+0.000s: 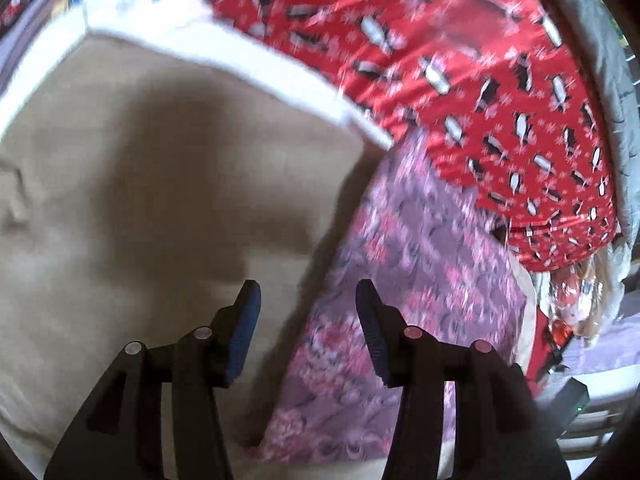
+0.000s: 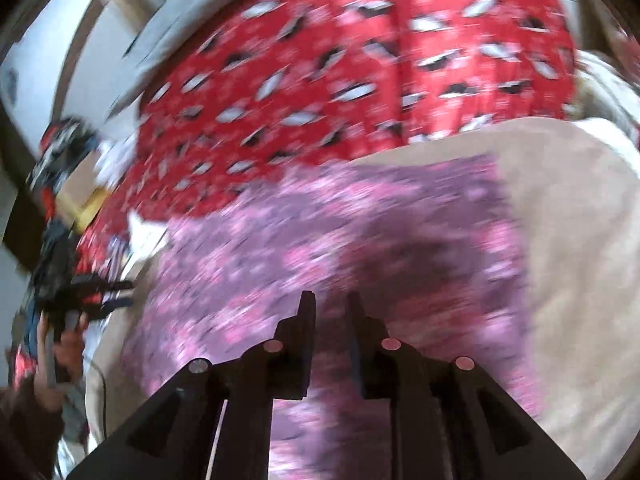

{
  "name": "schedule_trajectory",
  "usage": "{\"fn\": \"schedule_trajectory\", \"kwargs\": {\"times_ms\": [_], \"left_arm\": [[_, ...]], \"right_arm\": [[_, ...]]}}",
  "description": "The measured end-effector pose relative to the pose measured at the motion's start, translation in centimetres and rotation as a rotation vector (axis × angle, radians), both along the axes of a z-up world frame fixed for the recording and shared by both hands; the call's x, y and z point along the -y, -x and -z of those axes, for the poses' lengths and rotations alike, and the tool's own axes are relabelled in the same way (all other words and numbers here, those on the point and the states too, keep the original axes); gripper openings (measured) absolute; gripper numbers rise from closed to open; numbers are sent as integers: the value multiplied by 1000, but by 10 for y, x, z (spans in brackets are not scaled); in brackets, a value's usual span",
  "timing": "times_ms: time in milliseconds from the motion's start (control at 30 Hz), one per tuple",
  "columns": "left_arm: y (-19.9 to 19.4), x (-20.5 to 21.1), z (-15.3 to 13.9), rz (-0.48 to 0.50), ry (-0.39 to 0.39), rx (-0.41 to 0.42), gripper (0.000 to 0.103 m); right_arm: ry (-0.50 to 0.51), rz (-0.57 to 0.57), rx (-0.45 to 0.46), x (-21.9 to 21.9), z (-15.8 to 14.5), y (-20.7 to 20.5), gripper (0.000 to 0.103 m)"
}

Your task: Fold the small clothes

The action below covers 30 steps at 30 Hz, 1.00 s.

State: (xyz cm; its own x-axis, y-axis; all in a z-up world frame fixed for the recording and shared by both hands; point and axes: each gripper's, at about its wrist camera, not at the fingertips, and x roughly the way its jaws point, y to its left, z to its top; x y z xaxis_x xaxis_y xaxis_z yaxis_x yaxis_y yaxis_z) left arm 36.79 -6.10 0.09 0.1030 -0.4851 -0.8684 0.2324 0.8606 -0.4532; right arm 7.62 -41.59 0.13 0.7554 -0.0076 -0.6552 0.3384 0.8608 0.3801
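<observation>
A small purple cloth with pink flowers [image 1: 404, 280] lies flat on a beige sheet [image 1: 160, 160]; it also shows in the right wrist view [image 2: 320, 232]. My left gripper [image 1: 308, 296] is open and empty, hovering over the cloth's left edge where it meets the sheet. My right gripper [image 2: 331, 304] hovers over the middle of the cloth with a narrow gap between its fingers and nothing in it. Both views are motion-blurred.
A red fabric with a penguin print [image 1: 480, 80] lies beyond the cloth, also in the right wrist view [image 2: 340, 72]. A white cushion edge [image 1: 168, 32] borders the sheet. The other hand and gripper [image 2: 80, 300] show at the left.
</observation>
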Motion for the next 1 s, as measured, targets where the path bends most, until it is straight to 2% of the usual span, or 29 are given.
{"fn": "schedule_trajectory", "kwargs": {"times_ms": [100, 200, 300, 400, 500, 600, 633, 667, 700, 733, 767, 800, 833, 1000], "left_arm": [[9, 13, 18, 28, 14, -43, 48], [11, 18, 24, 42, 36, -57, 49], [10, 27, 24, 82, 99, -76, 70], [15, 47, 25, 188, 178, -117, 72], [22, 65, 30, 244, 102, -76, 73], [27, 70, 29, 224, 103, -51, 74], [30, 73, 29, 224, 92, -43, 72], [33, 77, 28, 230, 61, -33, 66], [35, 78, 28, 237, 46, -29, 49], [36, 80, 28, 245, 34, -34, 36], [38, 81, 25, 237, 19, -29, 31], [39, 81, 23, 232, 14, -26, 19], [39, 83, 21, 225, 24, -31, 16], [60, 86, -18, 211, 74, 23, 13]], "right_arm": [[40, -73, -36, -28, 6, -21, 18], [50, -102, -40, -43, 7, -31, 18], [53, -104, -28, -40, 3, -31, 18], [88, -60, -13, -22, -10, -20, 18], [118, 8, -13, 1, -17, -14, 18], [167, 58, -72, 20, -6, -10, 18], [141, 54, -102, 28, 8, -10, 15], [123, 48, -74, 31, 14, -6, 15], [116, 55, -28, 33, 16, -2, 15], [104, 66, -8, 33, 19, 0, 15], [103, 76, 3, 33, 21, 1, 15], [104, 85, 9, 32, 22, 1, 15], [111, 92, 8, 31, 23, -1, 15], [104, 95, -9, 30, 22, 0, 15]]}}
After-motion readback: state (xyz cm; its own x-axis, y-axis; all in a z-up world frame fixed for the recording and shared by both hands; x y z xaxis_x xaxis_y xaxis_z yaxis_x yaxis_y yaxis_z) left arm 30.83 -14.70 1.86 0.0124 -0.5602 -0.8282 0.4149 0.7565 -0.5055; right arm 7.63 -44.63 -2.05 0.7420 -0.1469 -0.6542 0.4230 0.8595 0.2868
